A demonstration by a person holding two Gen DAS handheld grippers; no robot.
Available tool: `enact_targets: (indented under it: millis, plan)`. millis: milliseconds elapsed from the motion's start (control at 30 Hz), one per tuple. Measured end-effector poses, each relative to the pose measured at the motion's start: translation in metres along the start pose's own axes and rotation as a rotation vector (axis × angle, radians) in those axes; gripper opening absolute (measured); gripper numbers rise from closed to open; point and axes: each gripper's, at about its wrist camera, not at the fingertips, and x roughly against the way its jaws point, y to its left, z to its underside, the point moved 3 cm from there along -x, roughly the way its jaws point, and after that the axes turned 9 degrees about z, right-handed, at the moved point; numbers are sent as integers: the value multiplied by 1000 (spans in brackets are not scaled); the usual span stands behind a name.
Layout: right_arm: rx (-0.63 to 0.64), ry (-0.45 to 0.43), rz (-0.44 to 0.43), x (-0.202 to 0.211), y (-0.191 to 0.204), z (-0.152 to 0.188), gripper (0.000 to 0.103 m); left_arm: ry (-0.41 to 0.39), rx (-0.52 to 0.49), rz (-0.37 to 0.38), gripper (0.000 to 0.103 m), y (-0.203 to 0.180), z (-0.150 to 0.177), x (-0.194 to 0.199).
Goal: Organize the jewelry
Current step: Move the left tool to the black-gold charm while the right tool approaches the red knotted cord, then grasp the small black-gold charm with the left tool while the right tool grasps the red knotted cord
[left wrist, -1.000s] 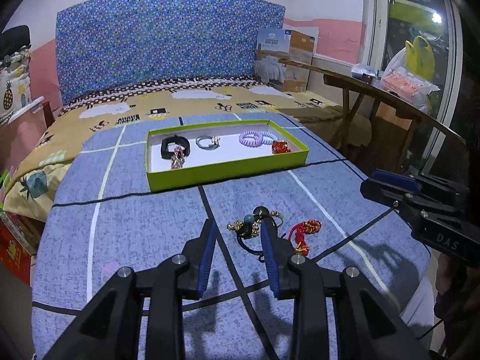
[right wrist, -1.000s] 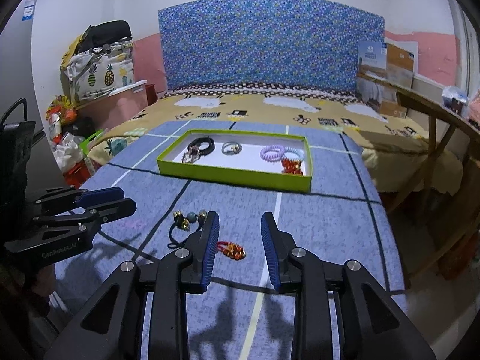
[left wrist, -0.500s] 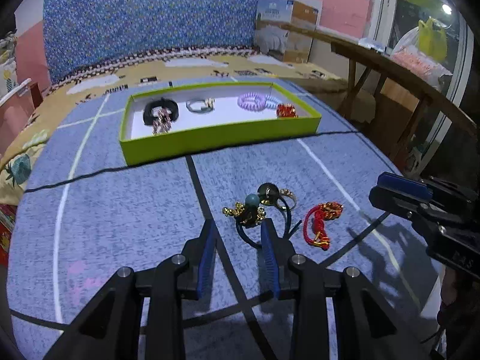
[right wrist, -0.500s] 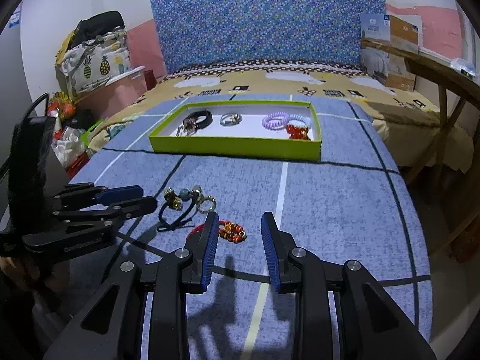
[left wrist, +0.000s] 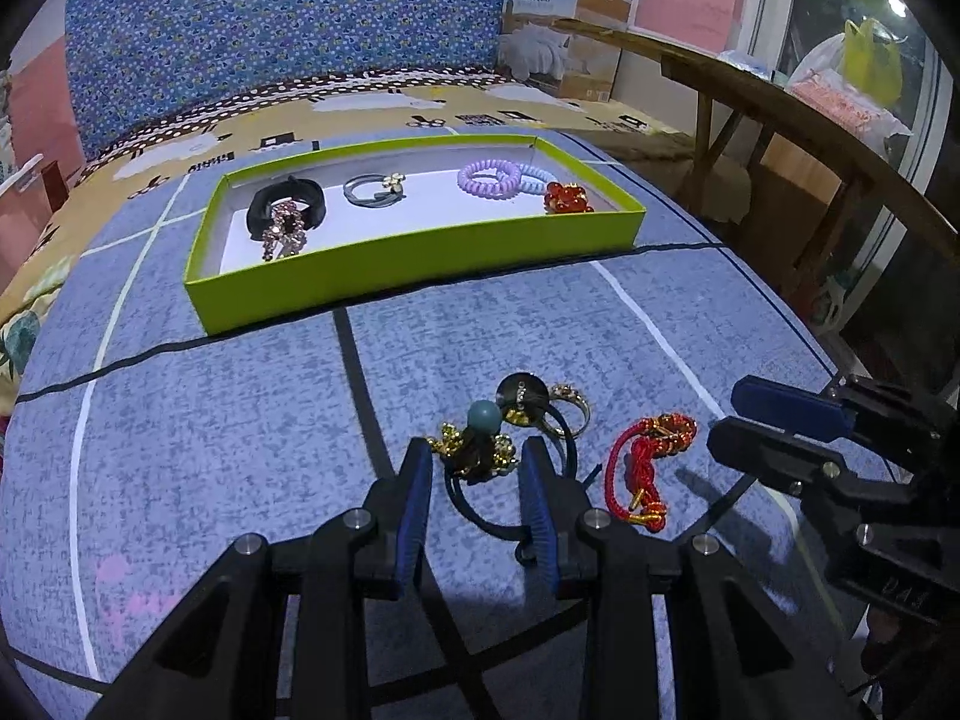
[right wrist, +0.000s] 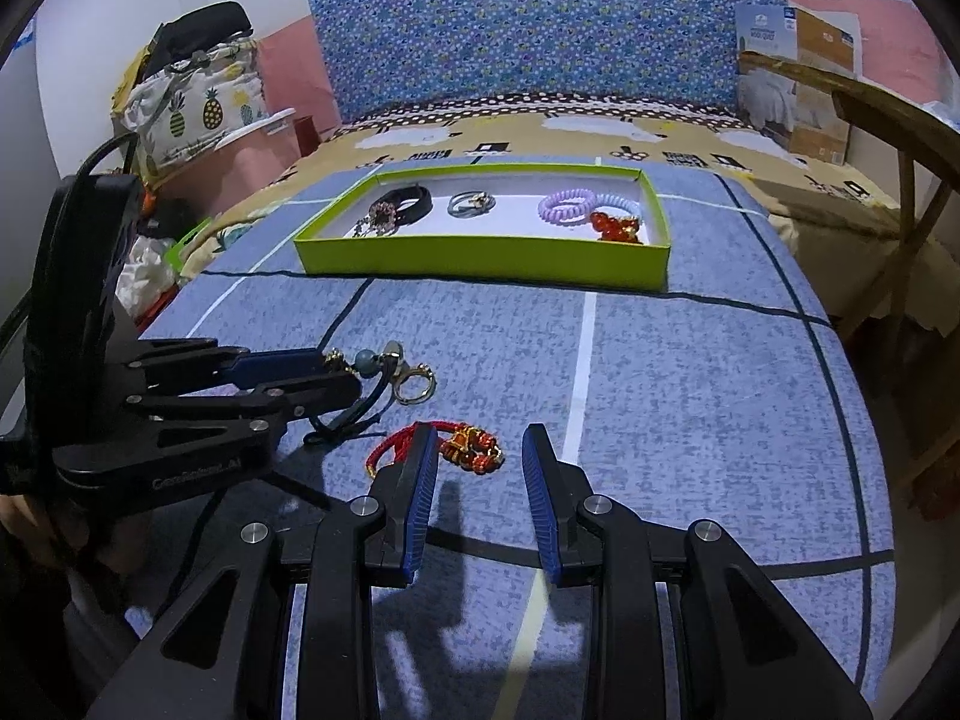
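Observation:
A black hair tie with a teal bead and gold charms (left wrist: pixel 483 443) lies on the blue bedcover, with a gold ring (left wrist: pixel 570 405) beside it. My left gripper (left wrist: pixel 477 468) is open, its fingers on either side of the charms. It also shows in the right wrist view (right wrist: pixel 312 375). A red and gold bracelet (left wrist: pixel 645 468) lies to the right. My right gripper (right wrist: pixel 477 456) is open with the bracelet (right wrist: pixel 462 447) between its fingertips. A green tray (left wrist: pixel 420 264) further back holds several hair ties and a red ornament.
The bed's blue patterned headboard (right wrist: pixel 540 30) stands behind the tray (right wrist: pixel 480 267). A wooden chair or rail (left wrist: pixel 810 138) is at the right, a cardboard box (left wrist: pixel 564 36) at the back right. Bags (right wrist: pixel 192 102) are piled left of the bed.
Both grippers have moved forward and down toward the loose jewelry. The left now straddles the beaded hair tie, the right straddles the red bracelet.

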Motion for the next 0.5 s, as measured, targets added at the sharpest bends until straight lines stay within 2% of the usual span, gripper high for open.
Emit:
enact_targets:
  millis: [200,233,500]
  plan:
    - [-3,19,-13,-6,0,2,30,-14,2,21,26,1,-2,1]
    - [-4,22,-15,-7,0,3,30,-19,3,24,19,1,-2,2]
    - [-10,43,-35,-12,-1,5,30,-53,1,41,19,0,-2,9]
